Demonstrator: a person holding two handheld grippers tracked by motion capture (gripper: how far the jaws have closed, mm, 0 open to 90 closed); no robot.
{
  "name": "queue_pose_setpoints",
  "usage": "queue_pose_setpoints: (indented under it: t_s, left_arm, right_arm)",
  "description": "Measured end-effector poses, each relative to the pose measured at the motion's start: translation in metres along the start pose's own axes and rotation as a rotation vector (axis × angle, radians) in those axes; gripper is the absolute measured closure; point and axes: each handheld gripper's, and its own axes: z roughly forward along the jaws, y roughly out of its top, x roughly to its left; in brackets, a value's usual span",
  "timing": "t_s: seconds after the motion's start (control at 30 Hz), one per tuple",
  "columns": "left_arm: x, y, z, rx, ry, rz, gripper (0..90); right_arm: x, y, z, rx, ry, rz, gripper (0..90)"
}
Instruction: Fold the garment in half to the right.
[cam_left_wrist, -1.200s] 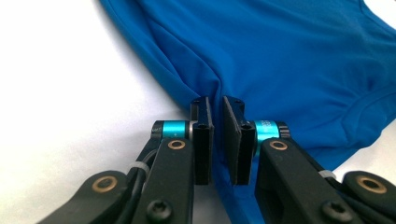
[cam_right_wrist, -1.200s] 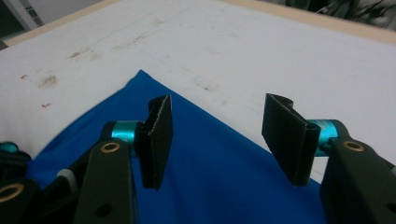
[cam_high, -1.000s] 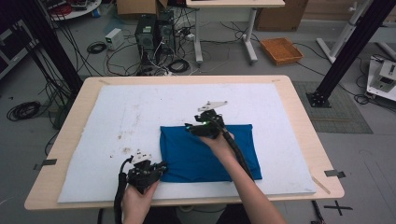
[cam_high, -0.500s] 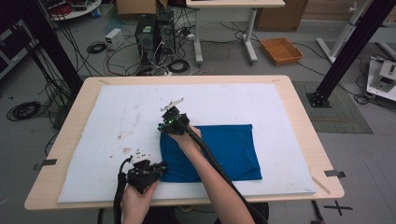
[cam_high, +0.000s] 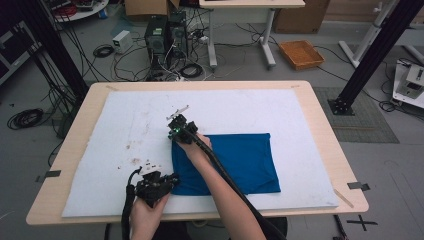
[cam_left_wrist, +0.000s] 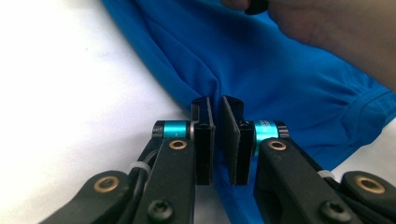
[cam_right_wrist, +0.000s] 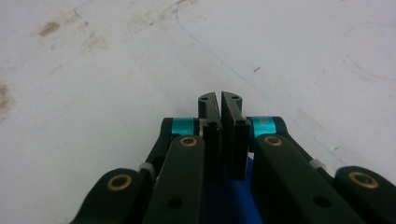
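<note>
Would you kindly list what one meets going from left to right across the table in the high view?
Stained white mat → left claw at the cloth's near-left corner → right claw at its far-left corner → blue cloth → bare white mat → wooden table edge.

Blue cloth on white mat, pale wood surface

Cloth (cam_high: 235, 162): solid bright blue, no print; darker blue along its folds in the left gripper view. Mat (cam_high: 125, 130): white, with brown speckled stains at its near left and a thin blue line in the right gripper view. Surface (cam_high: 327, 135): light tan wood at the rim, black tape tabs at the near left and near right edges. Left gripper (cam_left_wrist: 215, 135) and right gripper (cam_right_wrist: 220, 135): black jaws and arms, turquoise bands, brass-coloured pivot rings; the right one shows a small green light in the high view. Floor: grey, black cables; orange tray (cam_high: 301, 53) at far right.
</note>
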Motion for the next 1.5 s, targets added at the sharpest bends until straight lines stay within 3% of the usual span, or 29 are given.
queue_pose_setpoints:
  t_s: [0.2,0.4,0.63,0.8,1.03,1.3,1.5]
  left_arm:
    - [-0.004,0.003,-0.005,-0.012,-0.014,0.016,84.0]
    - [-0.018,0.015,-0.015,-0.052,-0.034,0.061,84.1]
    - [-0.048,0.032,-0.012,-0.07,-0.107,0.114,84.1]
    - [-0.072,0.043,0.007,-0.065,-0.185,0.125,84.1]
    - [-0.105,0.054,0.038,-0.042,-0.259,0.144,84.1]
    - [-0.14,0.064,0.076,-0.014,-0.318,0.162,84.2]
    - [-0.165,0.064,0.105,0.018,-0.346,0.154,84.2]
  right_arm:
    - [-0.006,0.005,-0.021,-0.077,0.06,0.027,87.5]
    - [-0.026,0.004,-0.053,-0.163,0.139,0.084,87.4]
    - [-0.049,-0.006,-0.09,-0.196,0.135,0.043,87.5]
    - [-0.071,-0.018,-0.114,-0.216,0.125,0.052,87.4]
    - [-0.103,-0.045,-0.142,-0.22,0.101,0.067,87.4]
    - [-0.139,-0.078,-0.167,-0.207,0.051,0.103,87.4]
    - [-0.162,-0.101,-0.178,-0.161,0.013,0.108,87.4]
